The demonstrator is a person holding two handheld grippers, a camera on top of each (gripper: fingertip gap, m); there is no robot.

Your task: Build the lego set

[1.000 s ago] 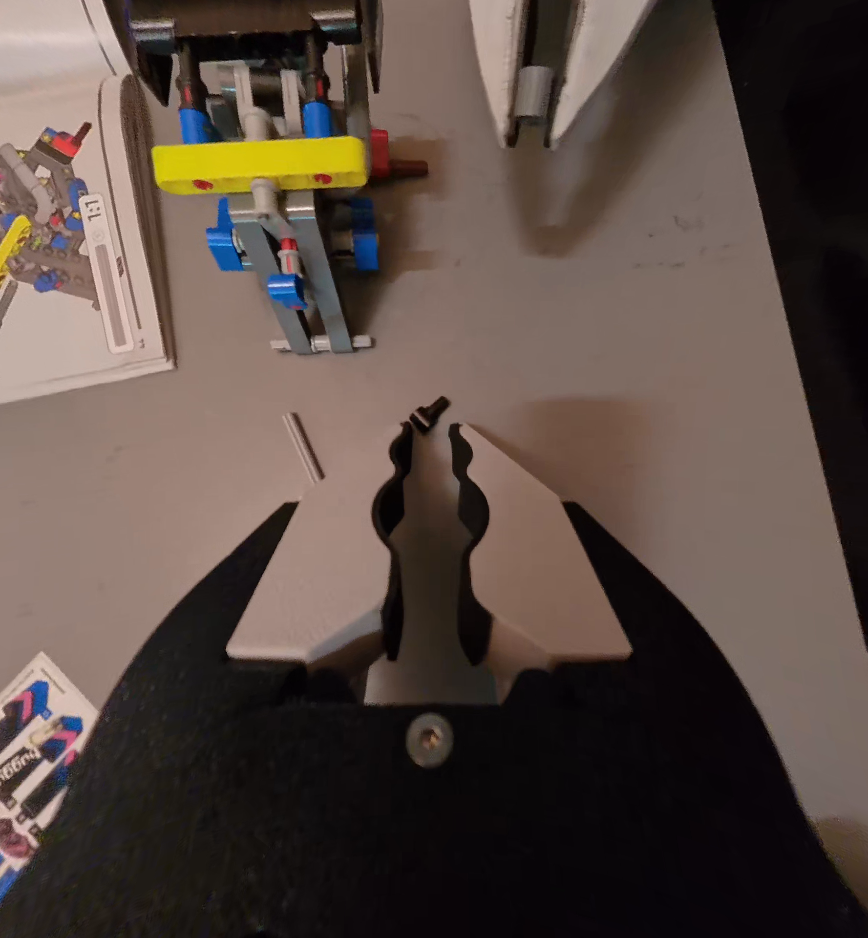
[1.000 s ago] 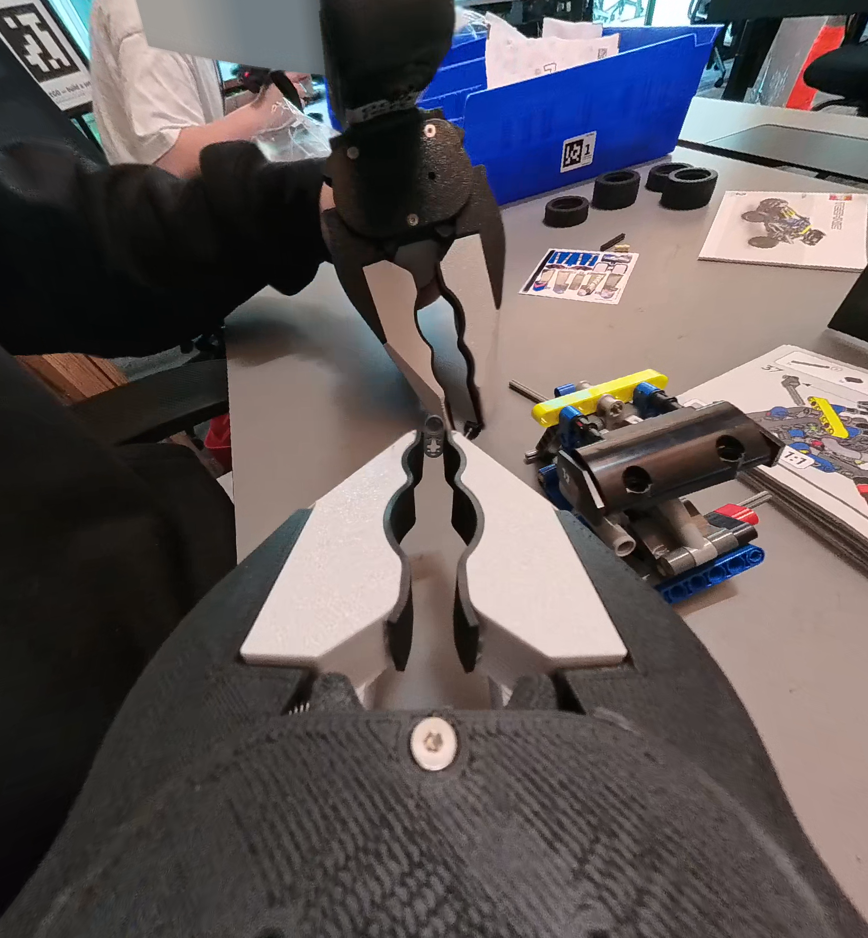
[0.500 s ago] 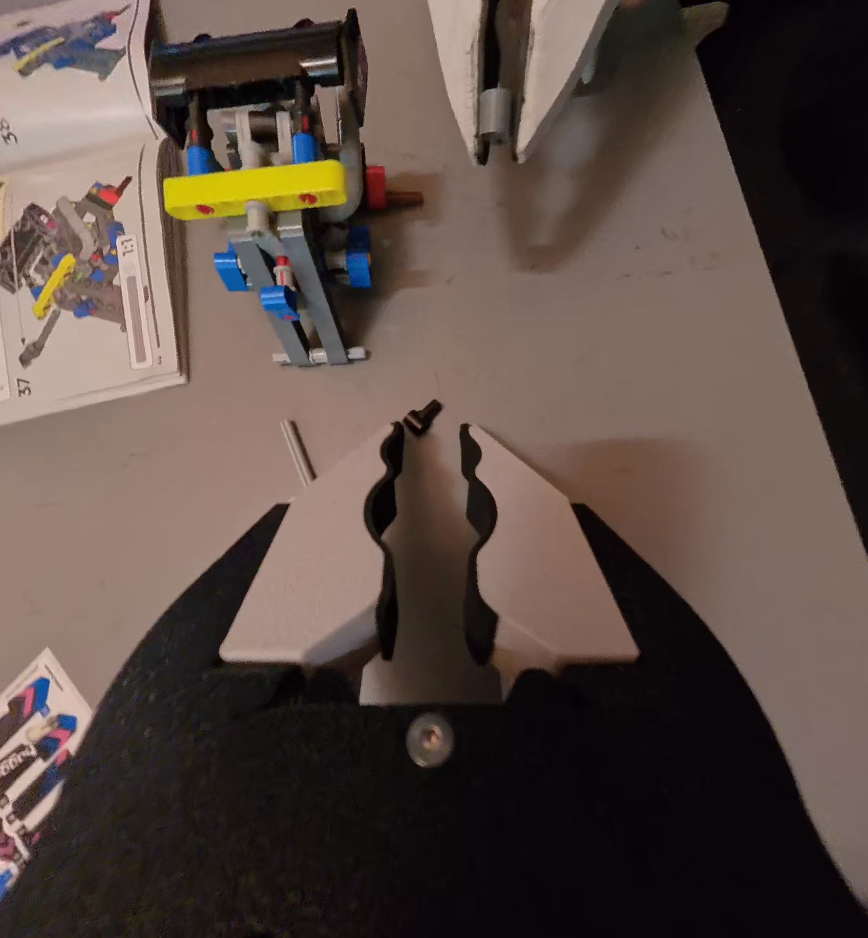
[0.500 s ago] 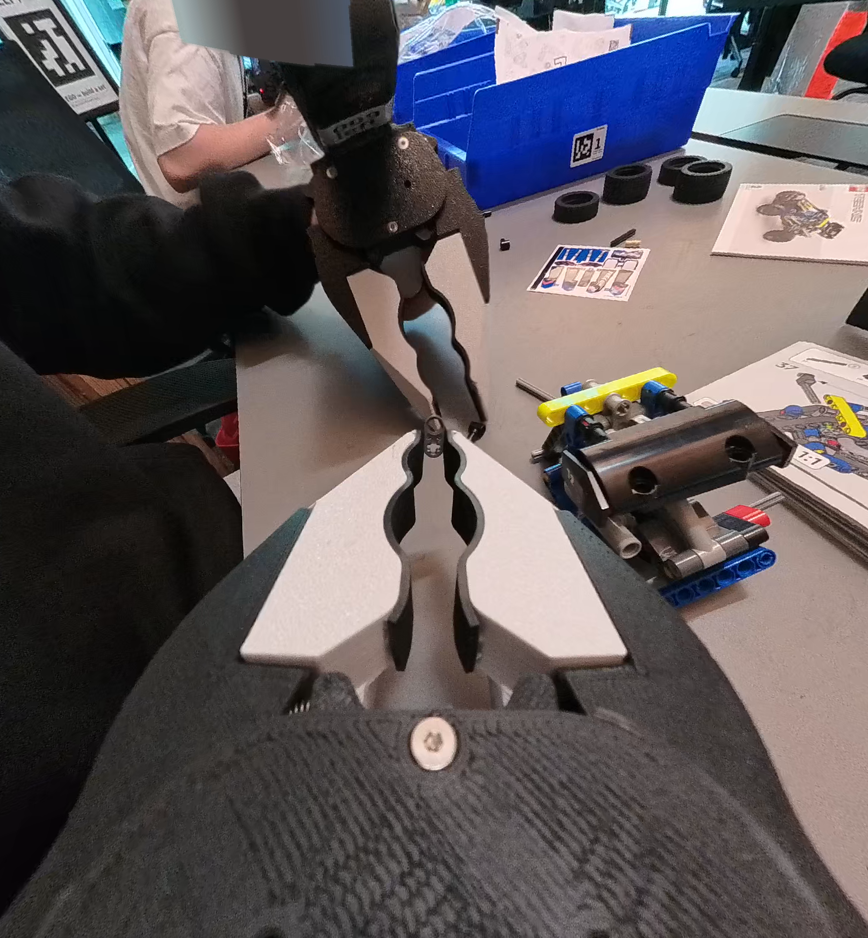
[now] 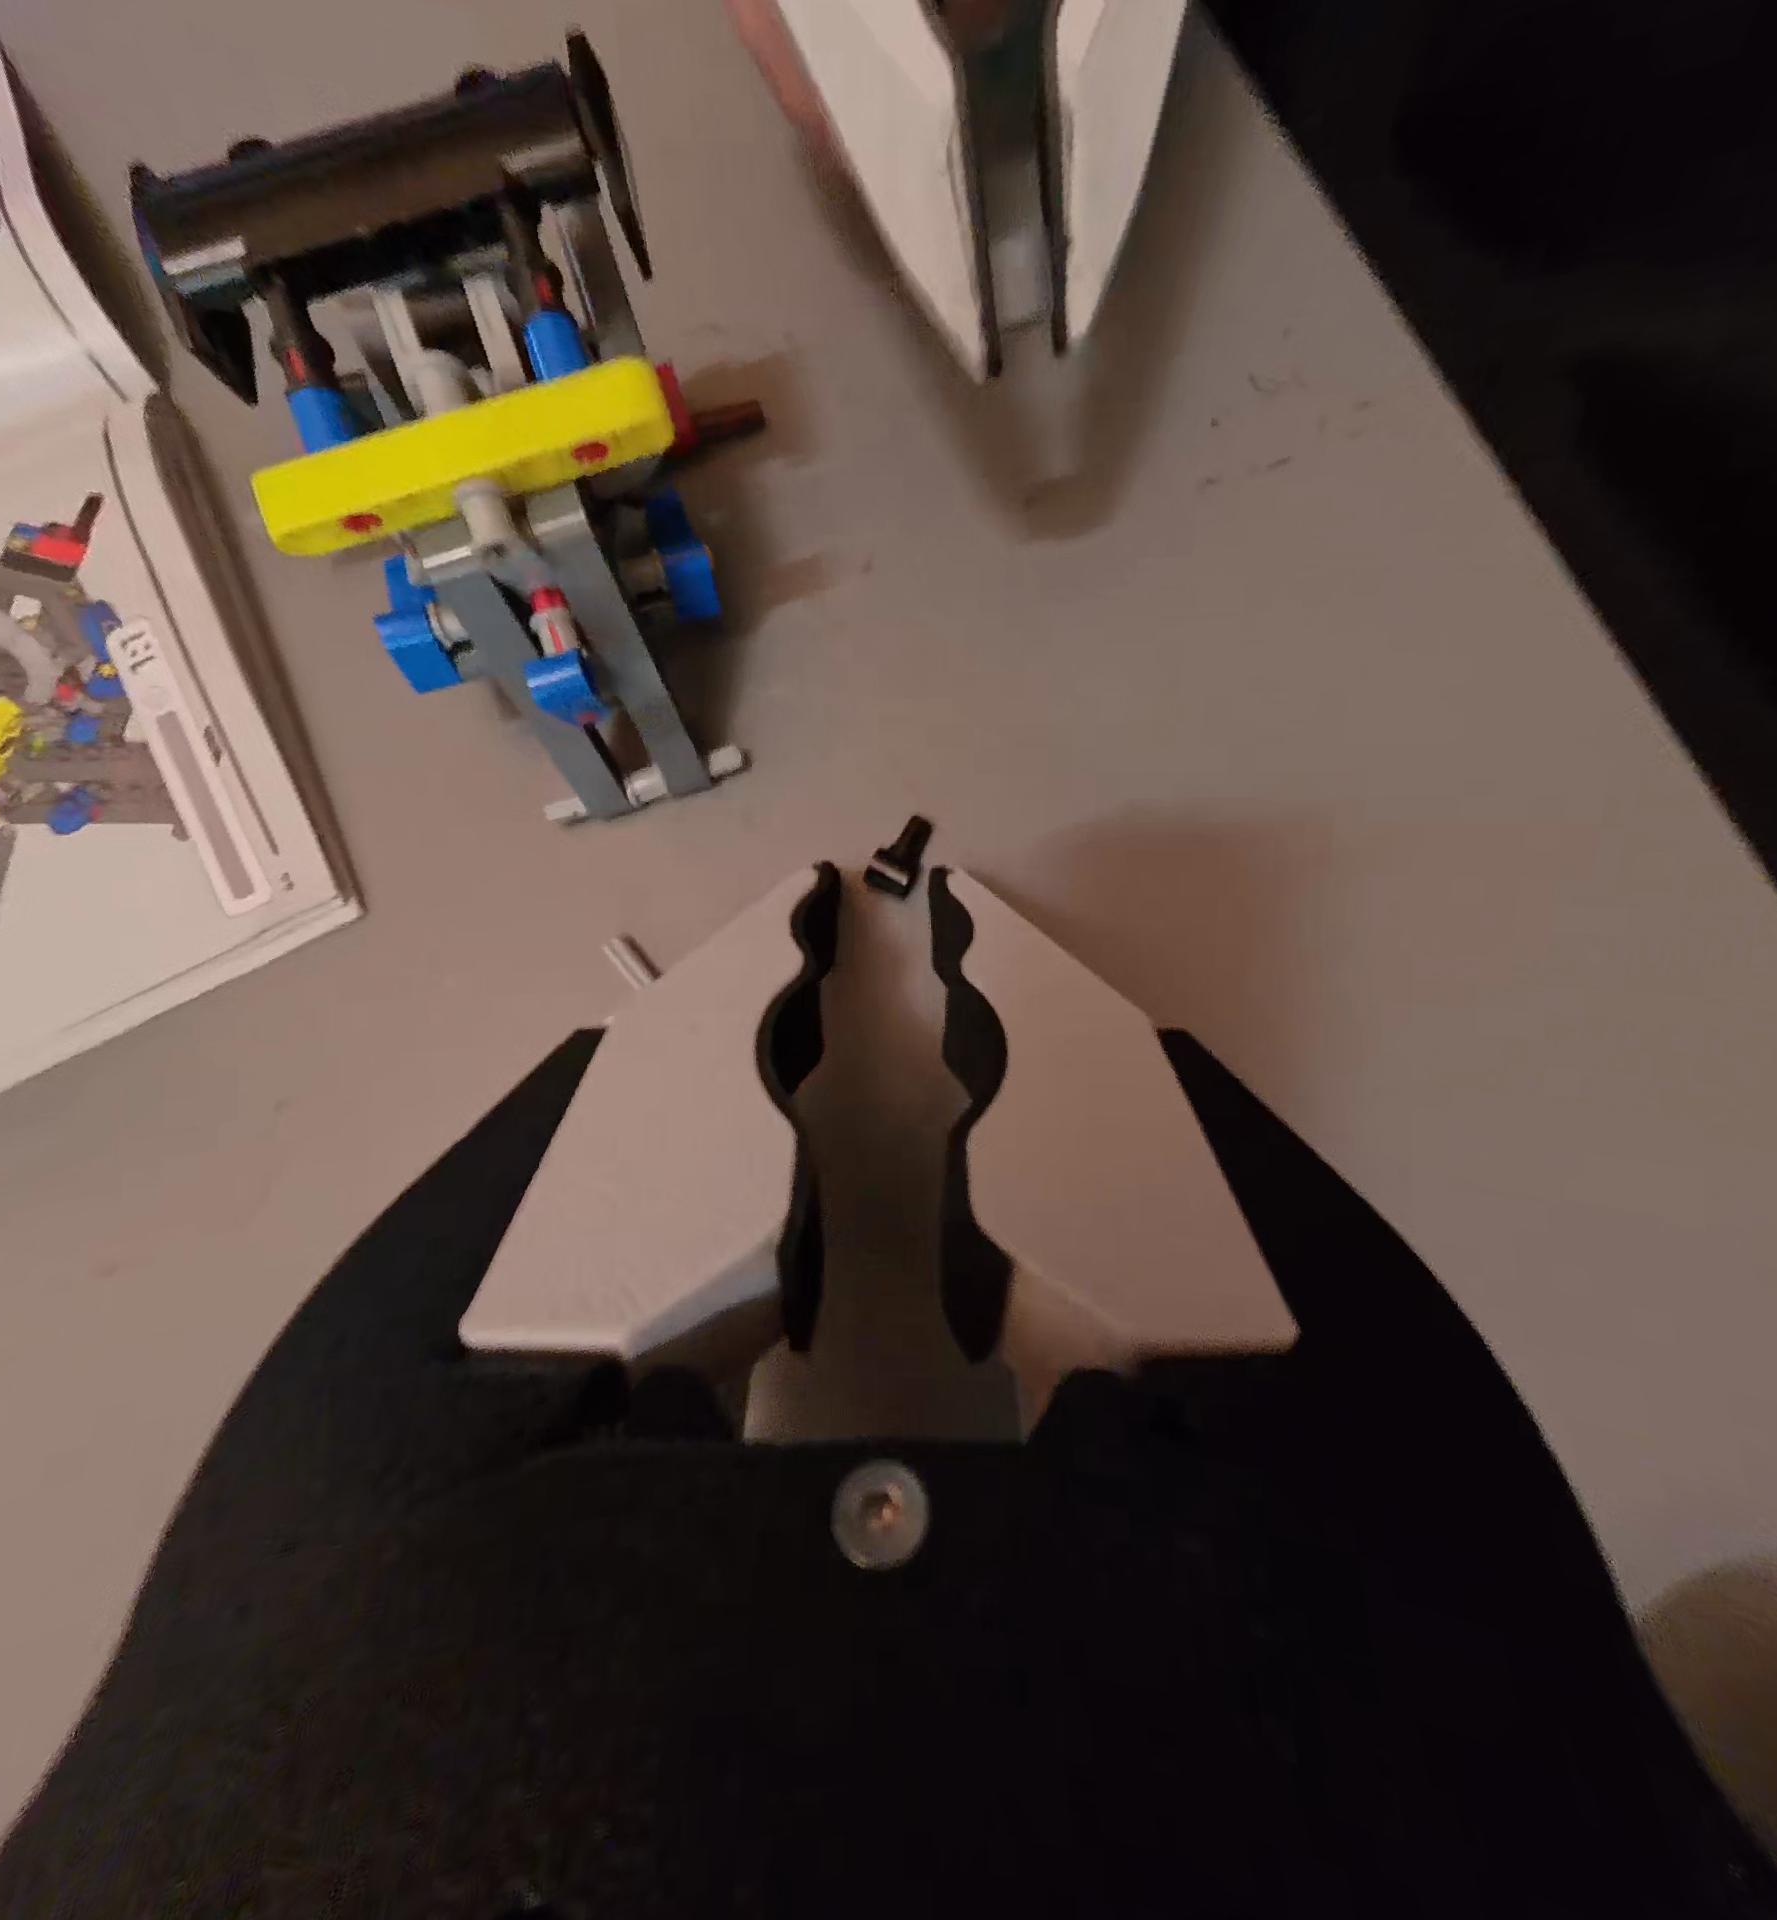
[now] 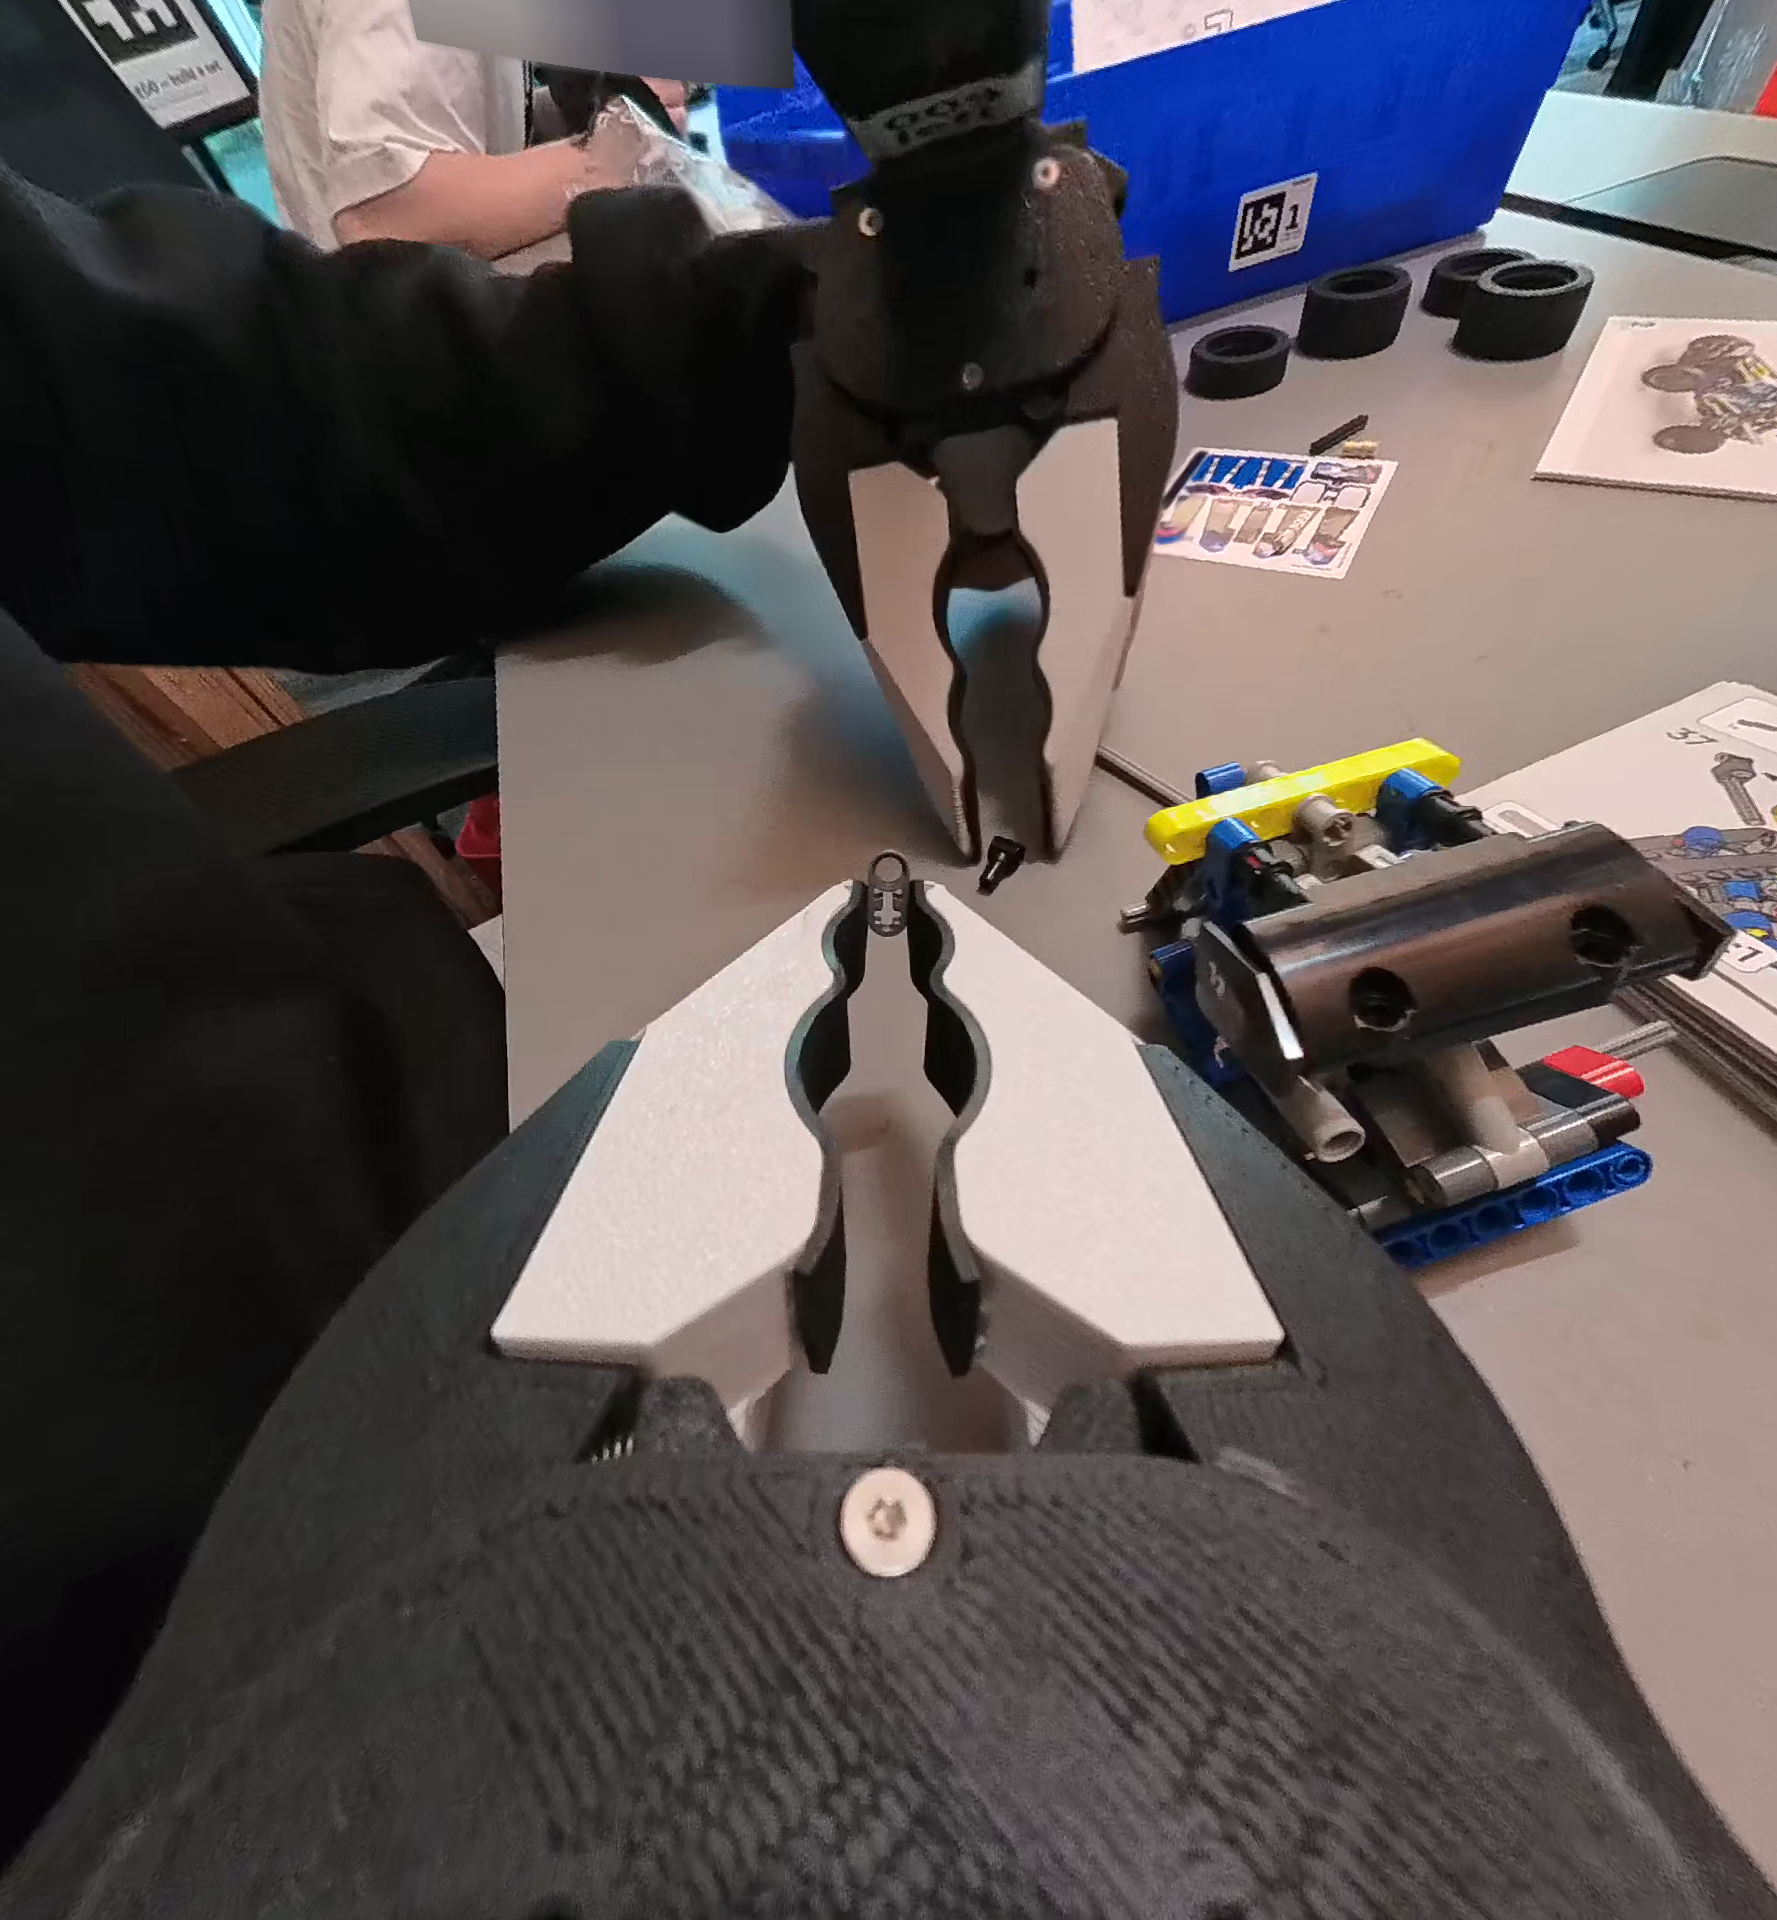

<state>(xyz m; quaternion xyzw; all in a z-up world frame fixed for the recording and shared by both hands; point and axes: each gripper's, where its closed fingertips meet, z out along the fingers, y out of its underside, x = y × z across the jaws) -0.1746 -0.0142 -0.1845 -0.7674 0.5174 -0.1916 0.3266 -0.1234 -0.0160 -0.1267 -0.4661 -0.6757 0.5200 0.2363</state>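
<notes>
My left gripper (image 5: 884, 881) is open, tips down at the grey table (image 5: 1123, 727). A small black pin (image 5: 896, 860) lies on the table between and just ahead of its fingertips, with a gap to each pad. The right wrist view shows the same: the left gripper (image 6: 1009, 847) stands upright over the pin (image 6: 998, 862). My right gripper (image 6: 889, 904) is shut on a small dark grey connector piece (image 6: 888, 909) that sticks out past its tips. It hovers close to the left gripper. It also shows in the left wrist view (image 5: 1009, 208).
A part-built brick model (image 6: 1383, 987) with a yellow beam (image 5: 468, 457) stands beside an open instruction booklet (image 5: 84, 675). A thin grey axle (image 5: 629, 951) lies by the left fingers. A sticker sheet (image 6: 1279, 509), black tyres (image 6: 1351, 307), a blue bin (image 6: 1383, 94) and another booklet (image 6: 1715, 405) are farther back. The gap from one gripper's tips to the other's is roughly 8 cm.
The left gripper turned and shifted, so the black pin now sits between its tips instead of at the left fingertip. Its jaws opened a little, then narrowed. The right gripper kept its piece.
</notes>
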